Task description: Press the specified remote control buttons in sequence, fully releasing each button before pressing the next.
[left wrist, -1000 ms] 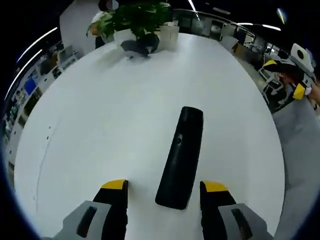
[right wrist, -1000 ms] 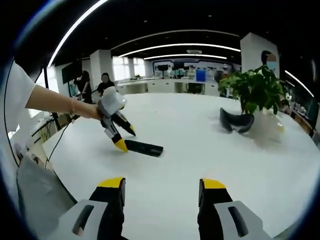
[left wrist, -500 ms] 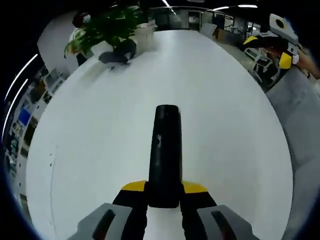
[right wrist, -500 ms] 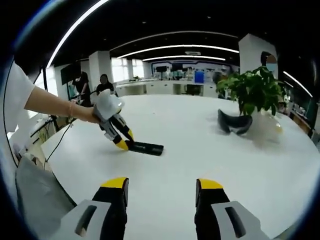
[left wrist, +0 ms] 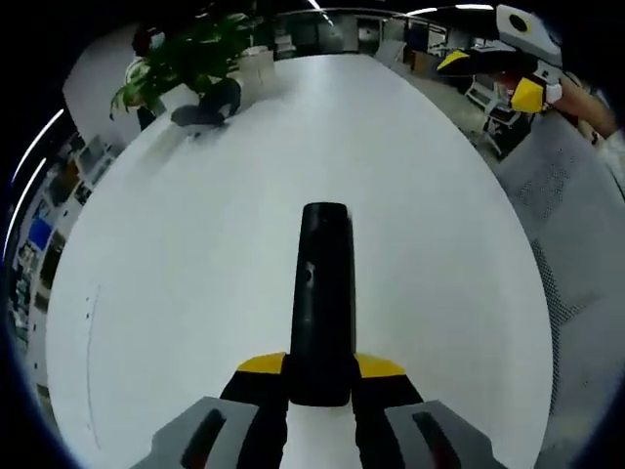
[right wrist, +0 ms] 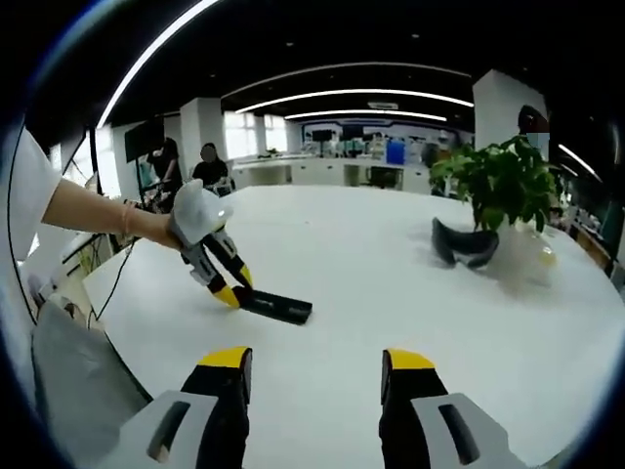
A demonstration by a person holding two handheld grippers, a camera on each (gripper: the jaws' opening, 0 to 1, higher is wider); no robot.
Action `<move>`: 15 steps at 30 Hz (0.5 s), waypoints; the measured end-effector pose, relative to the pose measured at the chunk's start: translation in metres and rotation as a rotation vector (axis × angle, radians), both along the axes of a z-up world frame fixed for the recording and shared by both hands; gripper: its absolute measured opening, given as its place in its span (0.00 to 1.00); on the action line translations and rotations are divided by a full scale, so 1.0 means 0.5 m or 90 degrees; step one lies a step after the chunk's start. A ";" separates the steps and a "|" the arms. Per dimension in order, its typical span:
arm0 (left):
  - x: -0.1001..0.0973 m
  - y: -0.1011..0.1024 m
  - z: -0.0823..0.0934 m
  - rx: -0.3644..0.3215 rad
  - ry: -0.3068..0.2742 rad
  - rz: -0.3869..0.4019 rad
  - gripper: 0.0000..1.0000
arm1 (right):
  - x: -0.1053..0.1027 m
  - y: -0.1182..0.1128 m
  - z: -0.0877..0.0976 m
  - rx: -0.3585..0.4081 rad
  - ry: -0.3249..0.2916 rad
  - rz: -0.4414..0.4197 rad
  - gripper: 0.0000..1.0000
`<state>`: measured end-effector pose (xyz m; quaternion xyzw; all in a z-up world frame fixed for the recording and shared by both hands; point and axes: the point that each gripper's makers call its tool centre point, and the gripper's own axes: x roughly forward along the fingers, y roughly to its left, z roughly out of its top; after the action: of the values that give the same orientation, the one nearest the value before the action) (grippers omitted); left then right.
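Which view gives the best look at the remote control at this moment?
The left gripper view: the remote control runs lengthwise up the middle, close and large, its near end clamped by the left gripper. In the right gripper view it is a small dark bar lying on the white table, too far for detail.

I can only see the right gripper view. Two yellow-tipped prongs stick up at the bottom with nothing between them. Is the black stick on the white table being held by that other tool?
Observer: Yes. In the left gripper view the left gripper has its jaws shut on the near end of the remote control.
Operator: Does the remote have anything on it?
Observer: A small button-like spot shows on its top face, about midway along.
Operator: Can you see my tool from there?
Observer: Yes, the right gripper shows at the upper right, beyond the table's edge.
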<state>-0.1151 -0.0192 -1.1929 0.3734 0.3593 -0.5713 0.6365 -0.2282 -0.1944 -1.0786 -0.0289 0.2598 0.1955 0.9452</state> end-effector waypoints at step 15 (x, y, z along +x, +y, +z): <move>-0.085 0.010 0.000 -0.001 0.019 0.004 0.24 | -0.003 0.038 -0.011 -0.022 0.008 0.049 0.50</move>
<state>-0.1576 -0.0141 -1.1931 0.3633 0.3695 -0.5750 0.6331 -0.2299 -0.1754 -1.0840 -0.0540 0.2681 0.2274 0.9346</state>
